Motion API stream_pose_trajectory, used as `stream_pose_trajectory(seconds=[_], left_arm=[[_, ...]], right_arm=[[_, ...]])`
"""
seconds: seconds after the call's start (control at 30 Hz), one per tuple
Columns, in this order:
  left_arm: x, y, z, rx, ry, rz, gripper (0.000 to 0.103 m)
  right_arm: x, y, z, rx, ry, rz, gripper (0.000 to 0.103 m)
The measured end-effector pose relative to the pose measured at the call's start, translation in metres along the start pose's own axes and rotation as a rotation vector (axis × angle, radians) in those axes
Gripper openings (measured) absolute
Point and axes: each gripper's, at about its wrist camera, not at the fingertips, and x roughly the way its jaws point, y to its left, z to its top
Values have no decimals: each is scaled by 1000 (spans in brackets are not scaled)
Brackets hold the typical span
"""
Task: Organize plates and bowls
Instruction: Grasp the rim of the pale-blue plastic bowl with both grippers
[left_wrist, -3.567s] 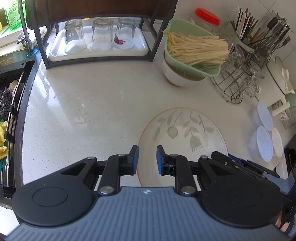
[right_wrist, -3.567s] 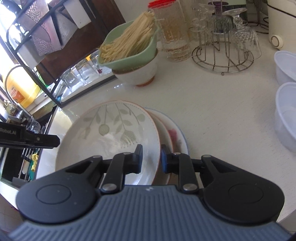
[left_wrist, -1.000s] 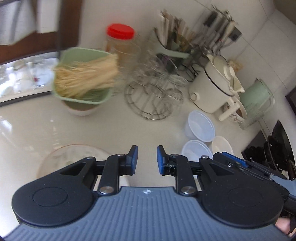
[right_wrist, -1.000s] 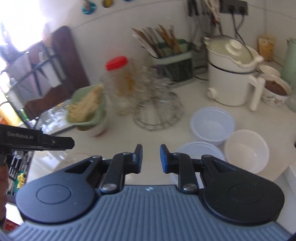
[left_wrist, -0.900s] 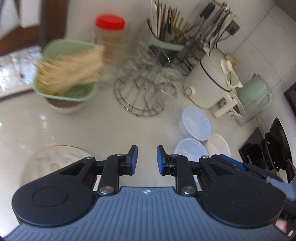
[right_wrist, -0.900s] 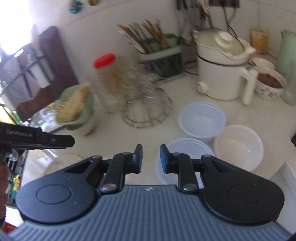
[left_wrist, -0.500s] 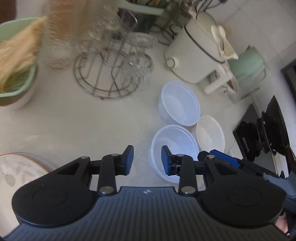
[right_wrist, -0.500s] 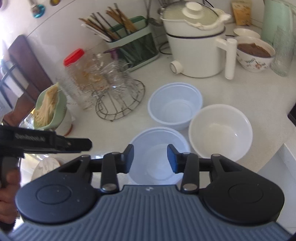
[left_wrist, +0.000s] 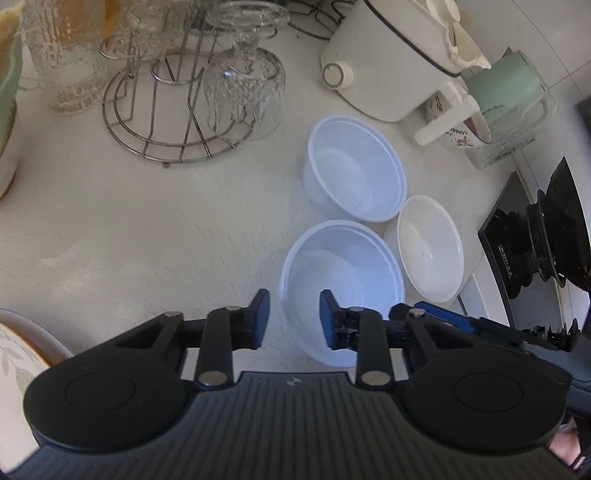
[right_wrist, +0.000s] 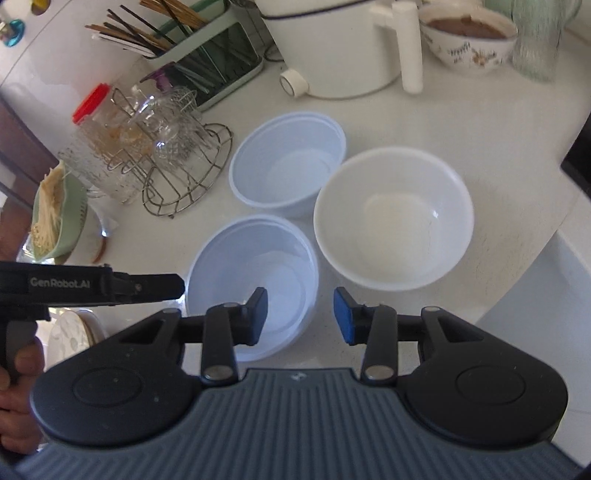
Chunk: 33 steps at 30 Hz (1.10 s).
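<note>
Both tools held open over the bowl cluster, nothing gripped

The left tool (left_wrist: 294, 317) is spread around the near rim of the near clear bowl (left_wrist: 341, 273), and the right tool (right_wrist: 300, 314) is parted wider just above that bowl's right rim. A white bowl (right_wrist: 393, 218) and a second clear bowl (right_wrist: 288, 168) are bunched alongside on the bench (left_wrist: 147, 221), the leaf-print plate (left_wrist: 18, 354) off left, a wire glass rack (left_wrist: 173, 110) behind.

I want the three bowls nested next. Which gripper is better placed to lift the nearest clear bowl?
Probably the right gripper: its jaws gape wide, straddling the near clear bowl's right rim. The left gripper straddles its left rim, jaws open more narrowly.
</note>
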Motion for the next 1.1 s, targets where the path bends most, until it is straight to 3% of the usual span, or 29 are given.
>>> stream_pose_trajectory(seconds=[0.4, 0.67, 0.87, 1.0, 1.1], left_arm=[[12, -14, 5, 42, 40, 37, 13], [1, -20, -6, 42, 32, 27, 12], [-16, -10, -9, 21, -23, 68, 13], [-20, -2, -5, -9, -34, 105, 19], [-18, 3, -2, -32, -36, 112, 40]], right_arm=[[11, 12, -2, -57, 62, 7, 42], [12, 14, -3, -68, 80, 55, 42], [17, 18, -3, -71, 81, 72, 42], [16, 14, -1, -52, 66, 81, 38], [15, 12, 0, -38, 53, 72, 34]])
